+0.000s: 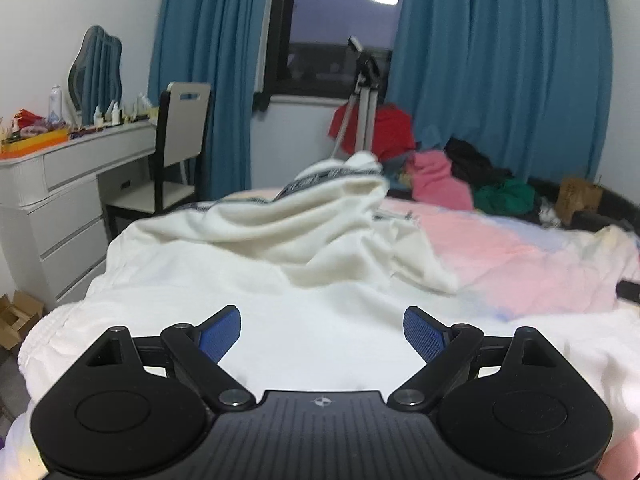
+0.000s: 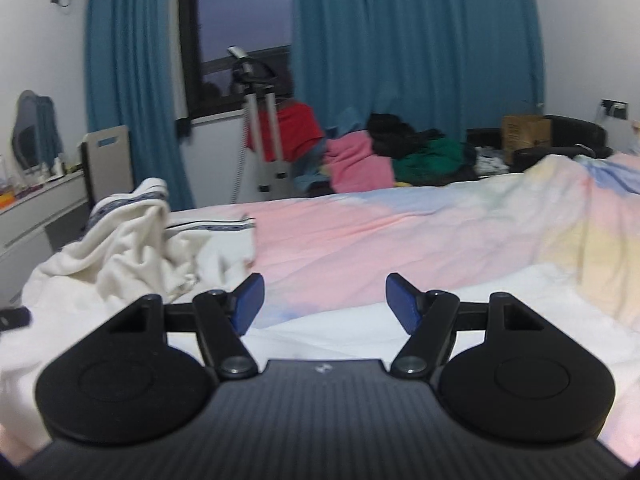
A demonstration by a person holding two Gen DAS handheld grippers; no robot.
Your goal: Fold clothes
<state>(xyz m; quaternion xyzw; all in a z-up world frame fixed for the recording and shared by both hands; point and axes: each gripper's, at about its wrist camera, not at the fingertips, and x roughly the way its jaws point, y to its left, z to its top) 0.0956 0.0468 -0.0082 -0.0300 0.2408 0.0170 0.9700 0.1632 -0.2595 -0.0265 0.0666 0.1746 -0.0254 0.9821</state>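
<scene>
Two grippers hover over a bed, both with their jaws spread wide and nothing between the blue pads. The left gripper (image 1: 322,334) hangs just above a flat stretch of white cloth, and the right gripper (image 2: 325,304) sits over the edge where that white cloth meets the pastel bedsheet (image 2: 360,236).

The task's thing is the cream-white garment (image 1: 304,220), a soft, thick piece with a dark patterned band along one edge. It lies crumpled in a heap on the left part of the bed, ahead of the left gripper and to the left of the right one, near the bedside by the white dresser (image 1: 60,188) and chair (image 1: 182,128). Whether the flat white cloth under the left gripper belongs to the same garment or to the bedding cannot be told from these views.

Judging by the heap, no fold has been made yet; the step in hand looks like the reach to pick up and spread the garment. The next move probably calls for each gripper to close on a separate edge or corner, ideally along the banded hem, then lift and pull apart so the cloth hangs flat. More clothes wait in a pile (image 2: 400,156) beyond the far side of the bed, beneath the blue curtains (image 2: 400,48).
</scene>
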